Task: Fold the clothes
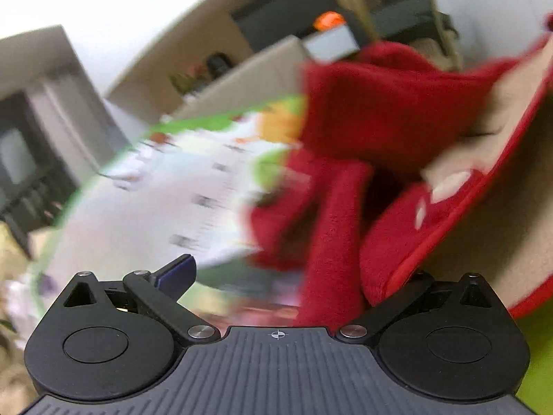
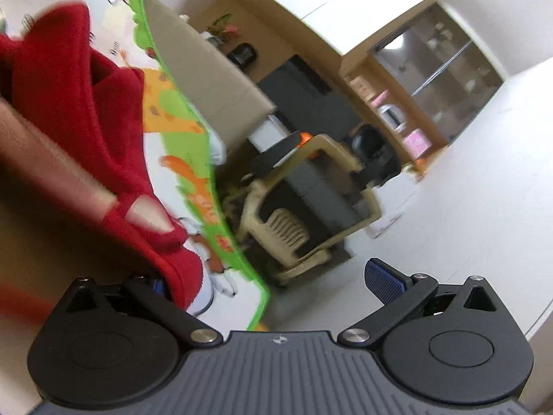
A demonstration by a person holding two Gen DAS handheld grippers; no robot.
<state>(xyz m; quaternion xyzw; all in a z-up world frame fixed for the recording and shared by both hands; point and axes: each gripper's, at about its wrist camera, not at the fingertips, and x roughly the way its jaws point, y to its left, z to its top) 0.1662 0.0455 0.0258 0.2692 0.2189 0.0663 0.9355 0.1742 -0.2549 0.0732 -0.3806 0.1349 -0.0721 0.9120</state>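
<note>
Nearest each lens, both claws stand released, jaws spread wide and gripping nothing. On the left claw (image 1: 276, 276) only one blue pad (image 1: 176, 273) shows; the other side is hidden behind cloth. The red fleece garment (image 1: 363, 131) lies ahead and to this claw's right, a band of it hanging down toward the gap between the jaws, its long axis roughly along the view's vertical. On the right claw (image 2: 273, 283) the garment (image 2: 79, 97) lies to the left, its lower fold touching or overlapping the left-hand pad, while the right-hand blue pad (image 2: 383, 280) is clear. A bare hand (image 2: 69, 180) reaches into the cloth between the two views; motion blur hides its grip. Judged from this, the left claw is better placed to close on the hanging band. Beneath lies a cartoon-printed play mat (image 2: 193, 145) with a green border. Beyond are a beige plastic chair (image 2: 311, 207), dark cabinets and a glass-fronted shelf unit (image 2: 439, 72).
</note>
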